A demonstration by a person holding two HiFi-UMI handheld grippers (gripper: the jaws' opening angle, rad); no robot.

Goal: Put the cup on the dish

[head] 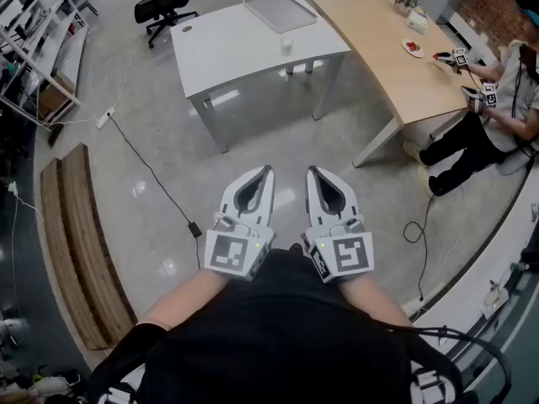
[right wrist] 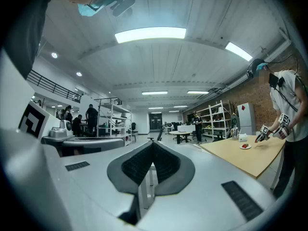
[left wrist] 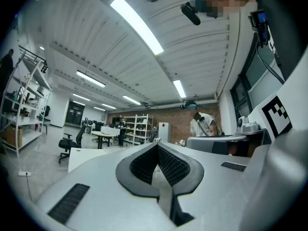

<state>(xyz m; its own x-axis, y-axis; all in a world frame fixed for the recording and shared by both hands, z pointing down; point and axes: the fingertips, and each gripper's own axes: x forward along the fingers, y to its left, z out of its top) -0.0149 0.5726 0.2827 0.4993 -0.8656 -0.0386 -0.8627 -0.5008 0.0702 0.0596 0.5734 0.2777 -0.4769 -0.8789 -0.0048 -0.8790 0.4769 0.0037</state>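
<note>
with left hand-held gripper (head: pixel 268 172) and right hand-held gripper (head: pixel 312 172) closed, empty: could topple the distant cup (head: pixel 287 45) if arriving unopened.

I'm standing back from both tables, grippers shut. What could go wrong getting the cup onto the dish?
One: a black cable lies on the floor beside the way to the white table; a stray step could catch it. Two: the dish already holds something red, so the cup may sit tilted. Three: another person is working right beside the dish; a collision is possible.
</note>
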